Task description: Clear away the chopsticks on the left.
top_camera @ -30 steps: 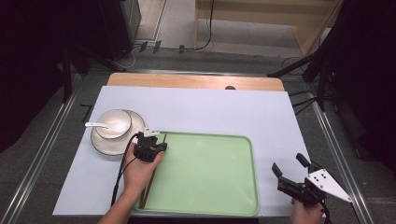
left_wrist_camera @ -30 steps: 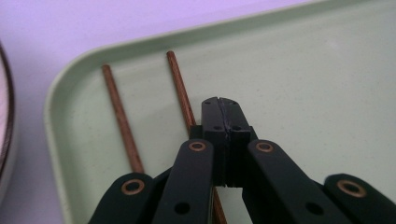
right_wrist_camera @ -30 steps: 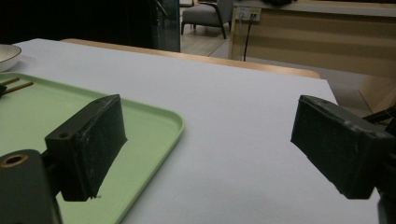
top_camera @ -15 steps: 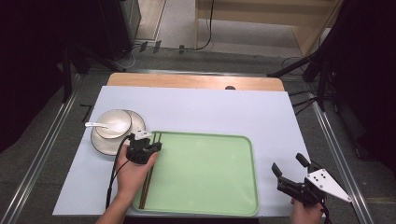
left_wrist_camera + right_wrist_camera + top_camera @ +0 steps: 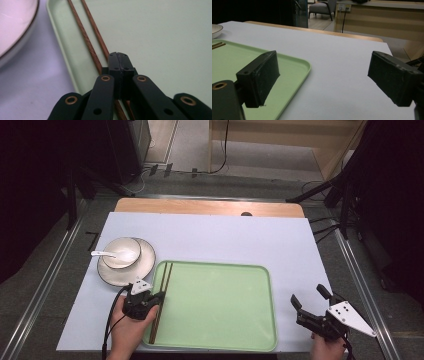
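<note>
Writing: no brand, label or lettering readable anywhere on the surface or the tools.
Left gripper [image 5: 156, 296]: low over the left rim of the flat pale-green plastic tray [image 5: 220, 320], jaws pressed fully together with nothing between them; in the left gripper view the closed tips [image 5: 119, 58] sit right above the chopsticks, and whether they touch the wood is hard to say from here.
Chopsticks: pair of thin brown wooden chopsticks [image 5: 161, 300] lying side by side inside the tray, along its left rim, running from the far left corner toward the near edge.
Right gripper [image 5: 312, 300]: near the front right corner of the white surface [image 5: 220, 235], just off the tray's right rim, jaws spread wide and holding nothing.
Bowl: white round bowl with a white spoon [image 5: 121, 255] on a white dark-rimmed plate [image 5: 142, 265], just beyond the tray's far left corner.
Open room: bare tray floor right of the chopsticks; bare surface behind the tray and to its right.
Views: the right gripper view looks level across the tray corner [image 5: 297, 62]; the left gripper view shows the wood grain up close [image 5: 86, 40].
</note>
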A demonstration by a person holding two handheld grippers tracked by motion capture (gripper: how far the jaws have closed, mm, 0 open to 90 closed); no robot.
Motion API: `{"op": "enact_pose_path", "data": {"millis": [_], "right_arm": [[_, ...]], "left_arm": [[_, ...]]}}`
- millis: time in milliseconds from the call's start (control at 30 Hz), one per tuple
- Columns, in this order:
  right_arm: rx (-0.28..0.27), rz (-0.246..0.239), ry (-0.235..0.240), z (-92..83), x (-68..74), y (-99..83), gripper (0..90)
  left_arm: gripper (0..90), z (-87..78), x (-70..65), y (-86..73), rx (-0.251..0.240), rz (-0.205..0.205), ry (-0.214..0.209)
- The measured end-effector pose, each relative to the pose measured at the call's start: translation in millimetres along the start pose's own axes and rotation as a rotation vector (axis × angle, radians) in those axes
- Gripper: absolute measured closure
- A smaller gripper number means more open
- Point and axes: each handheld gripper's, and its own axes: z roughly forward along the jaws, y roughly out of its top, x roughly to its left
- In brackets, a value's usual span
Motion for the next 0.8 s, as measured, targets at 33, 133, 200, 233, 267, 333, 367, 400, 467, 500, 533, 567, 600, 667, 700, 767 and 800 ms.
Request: {"op": "enact_pose_path", "data": {"millis": [33,133,200,233,267,333,367,400,467,500,533,567,600,667,700,767,800], "right_arm": [[0.000,0.000,0.000,0.0,0.0,0.0,10.1],[-0.002,-0.001,-0.002,-0.6,-0.8,-0.2,10.1],[-0.003,0.000,-0.003,-0.8,-1.1,-0.2,10.1],[-0.003,0.000,-0.004,-0.9,-1.2,-0.2,10.1],[-0.003,0.000,-0.004,-1.0,-1.4,-0.2,10.1],[-0.005,-0.001,-0.004,-1.1,-1.7,-0.2,10.1],[-0.004,0.002,-0.004,-1.0,-1.6,-0.3,10.1],[-0.004,0.002,-0.004,-0.4,-1.6,-0.3,10.1],[-0.001,0.001,-0.002,-0.5,-1.2,-0.1,10.1],[-0.001,0.000,-0.002,-0.5,-1.0,-0.1,10.1],[-0.002,0.000,-0.002,-0.4,-0.9,-0.1,10.1],[-0.002,0.000,-0.002,-0.4,-0.9,-0.1,10.1],[-0.001,0.000,-0.002,-0.4,-0.9,-0.1,10.1],[-0.001,0.000,-0.002,-0.5,-1.0,-0.1,10.1],[-0.002,0.000,-0.004,-0.6,-1.0,-0.1,10.1],[-0.003,-0.001,-0.006,-1.4,-1.4,0.0,10.1],[-0.004,0.000,-0.007,-1.7,-1.7,-0.1,10.1]], "left_arm": [[90.0,0.0,0.0,0.0,0.000,0.000,0.000],[90.0,-4.4,-5.9,-6.9,0.003,0.001,-0.017],[90.0,-7.2,-8.1,-9.7,-0.005,0.004,-0.010],[90.0,-7.2,-8.1,-9.7,-0.005,0.004,-0.010],[90.0,-9.4,-7.2,-10.0,-0.011,0.015,0.006],[90.0,-9.6,-5.4,-9.5,-0.013,0.012,0.012],[90.0,-8.8,-3.5,-8.8,-0.012,0.009,0.020],[90.0,-7.3,-0.7,-7.8,-0.009,0.012,0.034],[90.0,-5.7,-1.8,-6.4,-0.006,0.019,0.043],[90.0,-4.5,-3.7,-5.6,-0.003,0.029,0.054],[90.0,-3.1,-5.8,-5.0,0.001,0.037,0.062],[90.0,-3.1,-5.8,-5.0,0.001,0.037,0.062],[90.0,0.3,-8.7,-4.8,0.024,0.043,0.053],[90.0,0.9,-10.0,-5.7,0.028,0.048,0.050],[90.0,0.5,-11.2,-6.6,0.025,0.044,0.053],[90.0,-1.3,-12.1,-8.0,0.029,0.041,0.048],[90.0,-3.0,-12.2,-9.8,0.029,0.037,0.043]]}}
